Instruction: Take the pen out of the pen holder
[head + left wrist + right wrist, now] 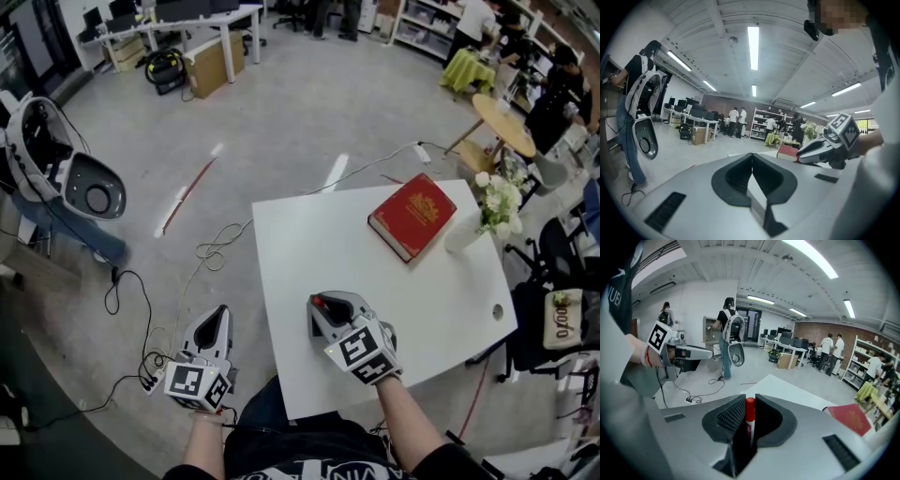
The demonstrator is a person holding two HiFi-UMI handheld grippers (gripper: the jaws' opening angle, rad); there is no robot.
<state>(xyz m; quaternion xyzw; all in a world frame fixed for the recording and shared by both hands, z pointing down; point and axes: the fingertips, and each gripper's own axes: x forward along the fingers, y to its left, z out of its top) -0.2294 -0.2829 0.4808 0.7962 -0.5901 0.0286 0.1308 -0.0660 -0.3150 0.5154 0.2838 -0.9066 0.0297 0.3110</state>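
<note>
Nearest the lens, at 6 o'clock of the head view, a bare right forearm (405,420) is seen, and by its hand the right gripper (322,307), grey-bodied with a black-and-white marker cube, is held above the near edge of the square white table (309,244). Its jaws are closed on a white-barrelled marker pen with a red cap (320,302). In the right gripper view the pen (749,420) is shown upright between the ribbed black pads, pressed from both sides, with its red cap reaching to the tips. At 9 o'clock from it, off the table and over the grey floor, the matching left gripper (217,317) is held. In the left gripper view its jaws (751,157) are seen shut pad to pad, with nothing between them. On the table, at 1 o'clock from the right gripper and well apart from it, a red hardcover book with gold print (413,217) is laid flat. Just beside the book, at its 3 o'clock, a white cylindrical vessel (463,232) is placed under a bunch of white flowers (497,199). Loose black and white cables (211,246) are strewn on the floor at 9 o'clock from the table.
</note>
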